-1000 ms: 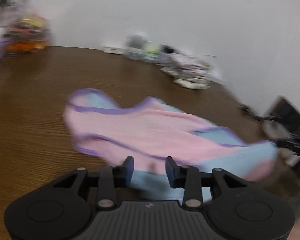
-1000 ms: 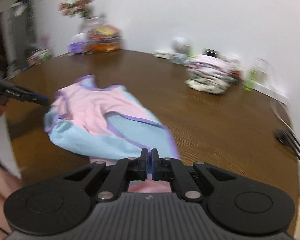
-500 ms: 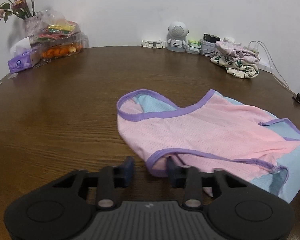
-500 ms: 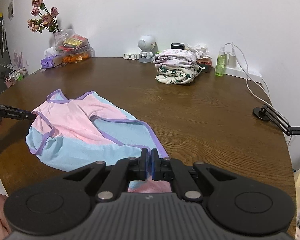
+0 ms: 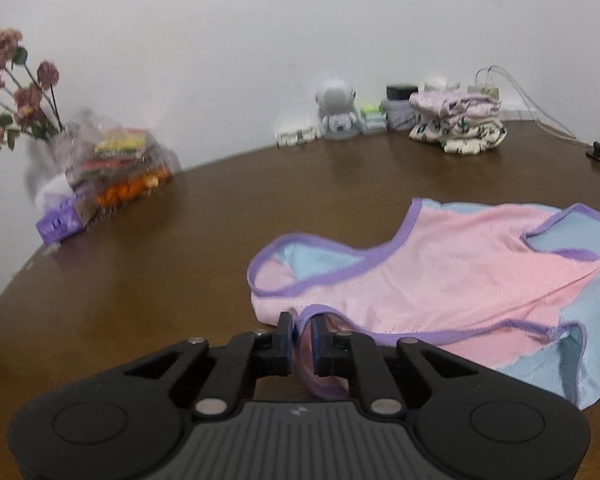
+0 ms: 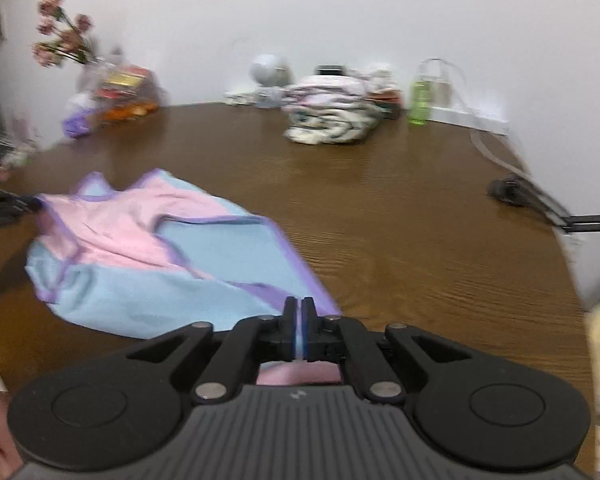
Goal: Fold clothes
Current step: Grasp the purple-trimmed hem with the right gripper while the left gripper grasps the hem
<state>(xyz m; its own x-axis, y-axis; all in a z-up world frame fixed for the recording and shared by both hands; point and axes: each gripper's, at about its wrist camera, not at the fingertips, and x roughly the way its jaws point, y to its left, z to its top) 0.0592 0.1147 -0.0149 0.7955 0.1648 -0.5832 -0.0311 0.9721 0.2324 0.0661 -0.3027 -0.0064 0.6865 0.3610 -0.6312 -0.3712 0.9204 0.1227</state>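
A pink and light-blue sleeveless top with purple trim [image 5: 440, 276] lies spread on the brown wooden table [image 5: 220, 216]. My left gripper [image 5: 302, 326] is shut on its purple-trimmed shoulder strap at the near left corner. In the right wrist view the same top [image 6: 148, 248] stretches away to the left, and my right gripper [image 6: 299, 312] is shut on its near hem edge, with pink fabric showing under the jaws. The left gripper shows far left in that view [image 6: 8, 204].
A stack of folded clothes [image 6: 332, 114] sits at the table's back, beside a small white robot figure [image 5: 336, 110] and a green bottle [image 6: 419, 102]. A flower vase and snack boxes [image 5: 112, 168] stand at back left. A black cable clamp [image 6: 512, 192] lies at the right edge.
My left gripper has closed on the top's shoulder strap; it was open half a second ago. The right gripper stays shut on the hem and has shifted, blurring its view.
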